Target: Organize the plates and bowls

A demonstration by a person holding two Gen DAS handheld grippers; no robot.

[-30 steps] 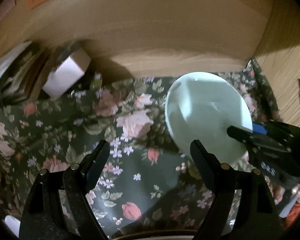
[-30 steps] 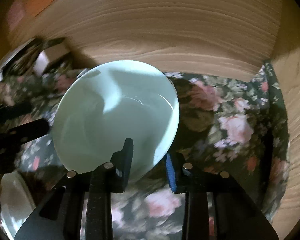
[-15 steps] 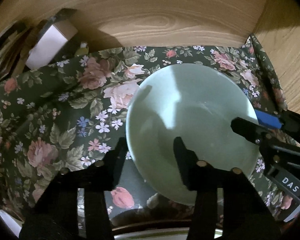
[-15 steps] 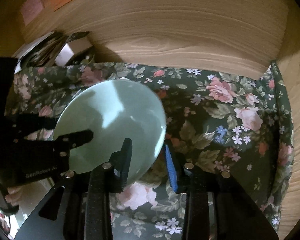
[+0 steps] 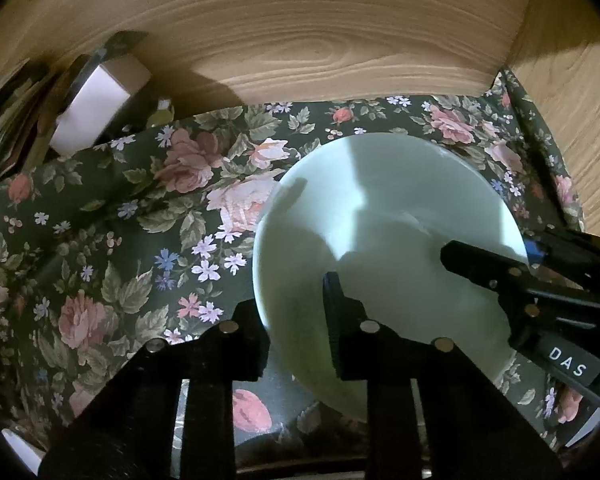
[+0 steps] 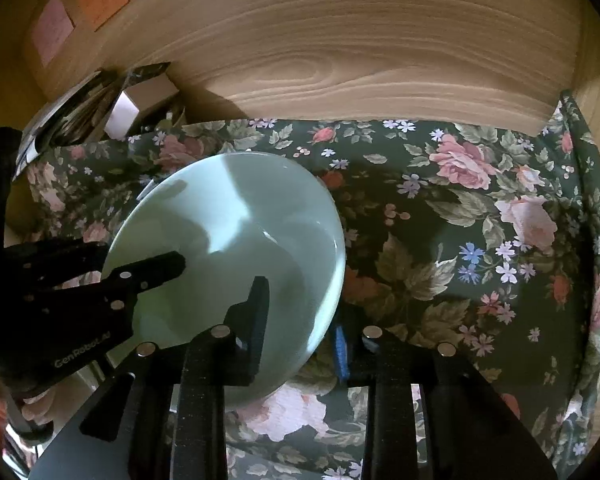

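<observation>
A pale green bowl (image 5: 384, 232) hangs tilted just above a dark floral cloth (image 5: 132, 240), held from two sides. My left gripper (image 5: 294, 300) straddles the bowl's near left rim with one finger inside and one outside. Its jaws are closing and the pads meet the wall. My right gripper (image 6: 300, 312) is shut on the bowl (image 6: 236, 224) at its near right rim, a black finger inside and a blue pad outside. In each wrist view the other gripper shows on the bowl's far side: the right gripper (image 5: 496, 254) and the left gripper (image 6: 136, 258).
The floral cloth (image 6: 460, 240) lines a wooden shelf with a wooden back wall (image 5: 320, 40) and a side wall (image 5: 572, 100) on the right. A white box (image 5: 96, 108) and stacked papers (image 6: 64, 120) crowd the back left corner. Open cloth lies right of the bowl.
My left gripper came in from wide open over bare cloth and closed onto the bowl's rim. The right gripper kept its hold while the bowl shifted toward the left gripper.
</observation>
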